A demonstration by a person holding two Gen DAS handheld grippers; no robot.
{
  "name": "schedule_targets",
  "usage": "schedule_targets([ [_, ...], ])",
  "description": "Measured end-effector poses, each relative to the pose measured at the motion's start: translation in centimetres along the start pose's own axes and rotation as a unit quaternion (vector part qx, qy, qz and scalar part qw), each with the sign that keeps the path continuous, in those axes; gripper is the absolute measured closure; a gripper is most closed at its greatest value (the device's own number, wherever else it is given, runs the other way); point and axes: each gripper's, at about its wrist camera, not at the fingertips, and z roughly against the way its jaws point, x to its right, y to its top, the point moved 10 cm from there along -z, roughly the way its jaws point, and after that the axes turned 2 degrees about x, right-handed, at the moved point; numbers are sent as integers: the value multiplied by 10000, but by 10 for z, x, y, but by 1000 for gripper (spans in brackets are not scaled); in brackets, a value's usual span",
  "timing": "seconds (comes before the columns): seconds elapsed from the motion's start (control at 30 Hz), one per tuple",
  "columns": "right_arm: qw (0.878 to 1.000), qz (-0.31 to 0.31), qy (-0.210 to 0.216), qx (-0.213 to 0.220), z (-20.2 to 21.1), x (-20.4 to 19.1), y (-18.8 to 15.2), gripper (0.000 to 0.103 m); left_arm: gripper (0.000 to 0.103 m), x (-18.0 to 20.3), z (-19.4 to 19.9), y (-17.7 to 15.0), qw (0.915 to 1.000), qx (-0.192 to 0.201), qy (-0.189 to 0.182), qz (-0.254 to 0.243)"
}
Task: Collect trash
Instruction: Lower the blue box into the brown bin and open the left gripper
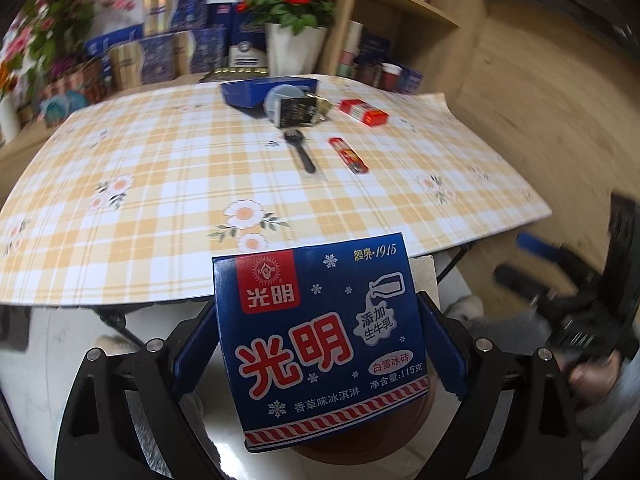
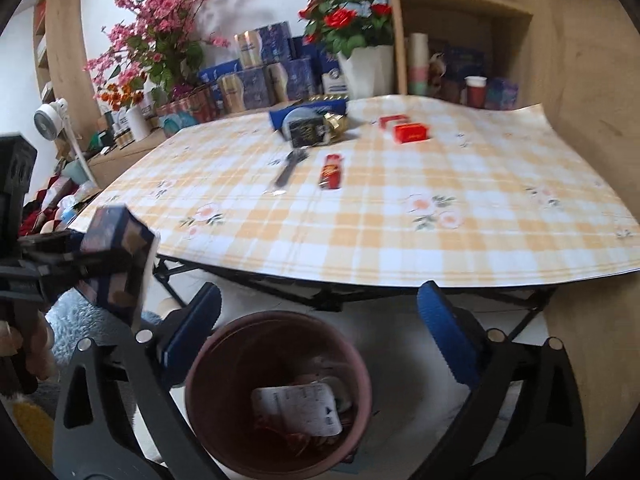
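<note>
My left gripper [image 1: 320, 336] is shut on a blue ice cream box [image 1: 320, 336] with red Chinese letters, held off the table's front edge above a brown bin [image 1: 360, 444]. The same box [image 2: 116, 256] shows at the left in the right wrist view. My right gripper [image 2: 318, 332] is open and empty above the brown bin [image 2: 280, 396], which holds a white wrapper [image 2: 298, 408] and other scraps. On the checked table [image 2: 400, 232] lie a black plastic fork [image 2: 290, 170], a red wrapper [image 2: 331, 171], red boxes [image 2: 408, 130], a black packet [image 2: 306, 132] and a blue tray [image 1: 264, 90].
Flower pots [image 2: 360, 28], stacked blue and gold boxes [image 2: 256, 76] and a wooden shelf [image 2: 460, 40] stand behind the table. A small white fan [image 2: 50, 118] is at the far left. The table's folding legs [image 2: 280, 284] run just behind the bin.
</note>
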Motion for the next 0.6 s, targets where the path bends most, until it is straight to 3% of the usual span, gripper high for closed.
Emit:
schedule_targets([
  [0.17, 9979, -445, -441, 164, -2, 31, -10, 6, 13, 16, -25, -15, 9992, 25, -249, -320],
  [0.3, 9952, -735, -643, -25, -17, 46, -21, 6, 13, 23, -60, -47, 9970, -527, -332, -451],
  [0.6, 9921, -1065, -663, -84, -25, 51, -26, 6, 13, 29, -67, -48, 9961, -605, -432, -482],
])
